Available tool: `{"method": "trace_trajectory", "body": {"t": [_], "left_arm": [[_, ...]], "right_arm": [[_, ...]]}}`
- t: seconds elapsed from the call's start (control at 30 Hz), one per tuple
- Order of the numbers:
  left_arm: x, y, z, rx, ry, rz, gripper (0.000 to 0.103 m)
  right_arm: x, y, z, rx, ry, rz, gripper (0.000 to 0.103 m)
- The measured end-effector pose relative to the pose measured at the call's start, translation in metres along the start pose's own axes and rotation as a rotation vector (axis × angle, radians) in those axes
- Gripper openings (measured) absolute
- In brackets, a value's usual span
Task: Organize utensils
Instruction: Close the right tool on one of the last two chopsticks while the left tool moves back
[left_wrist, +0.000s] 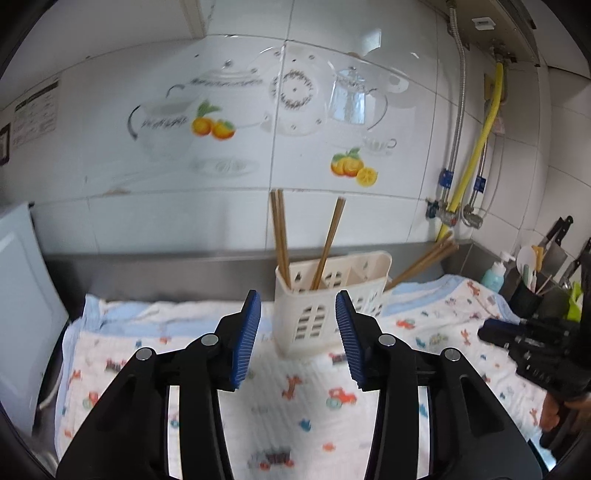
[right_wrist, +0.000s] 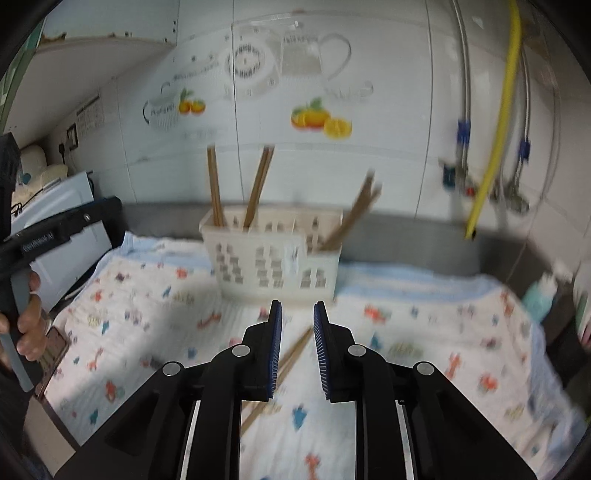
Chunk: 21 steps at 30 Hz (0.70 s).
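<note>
A cream plastic utensil caddy (left_wrist: 332, 295) stands on a printed cloth against the back wall; it also shows in the right wrist view (right_wrist: 273, 254). Wooden chopsticks (left_wrist: 280, 236) stand in its left compartments, and more chopsticks (right_wrist: 351, 214) lean out of its right end. My left gripper (left_wrist: 298, 339) is open and empty, just in front of the caddy. My right gripper (right_wrist: 297, 354) is open, hovering over a pair of chopsticks (right_wrist: 291, 354) lying on the cloth between and below its fingers.
The patterned cloth (right_wrist: 443, 332) covers the steel counter. A white board (left_wrist: 26, 295) leans at the left. At the right stand a teal bottle (left_wrist: 493, 275), a dark utensil pot (left_wrist: 526, 295) and knives. Pipes and a yellow hose (left_wrist: 480, 147) run down the wall.
</note>
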<state>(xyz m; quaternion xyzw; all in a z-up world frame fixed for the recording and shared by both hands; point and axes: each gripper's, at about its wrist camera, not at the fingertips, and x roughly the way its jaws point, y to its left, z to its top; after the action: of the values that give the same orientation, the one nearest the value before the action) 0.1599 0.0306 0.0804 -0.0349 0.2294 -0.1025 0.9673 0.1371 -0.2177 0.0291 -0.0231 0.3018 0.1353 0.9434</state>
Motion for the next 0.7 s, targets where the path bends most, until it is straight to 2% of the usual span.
{"method": "trace_trajectory", "body": {"t": [0.23,0.47,0.5,0.53,0.57,0.7], "left_arm": [[-0.012,0.017,-0.036,-0.034,0.032,0.034,0.051],[-0.014,0.026,-0.064,-0.059,0.062,0.058,0.052],[-0.014,0.027,-0.067,-0.060,0.064,0.064,0.056],[-0.015,0.028,-0.071,-0.066,0.066,0.064,0.064],[-0.015,0.029,-0.073,-0.071,0.064,0.066,0.066],[-0.014,0.029,-0.081,-0.055,0.068,0.083,0.069]], "right_arm": [[0.018,0.011,-0.052,0.082,0.075,0.014,0.018],[0.043,0.021,-0.092,0.183,0.154,0.043,0.018],[0.047,0.022,-0.096,0.197,0.160,0.039,0.018],[0.050,0.023,-0.101,0.208,0.168,0.036,0.018],[0.054,0.024,-0.103,0.213,0.177,0.037,0.018],[0.067,0.028,-0.112,0.218,0.205,0.017,0.018]]}}
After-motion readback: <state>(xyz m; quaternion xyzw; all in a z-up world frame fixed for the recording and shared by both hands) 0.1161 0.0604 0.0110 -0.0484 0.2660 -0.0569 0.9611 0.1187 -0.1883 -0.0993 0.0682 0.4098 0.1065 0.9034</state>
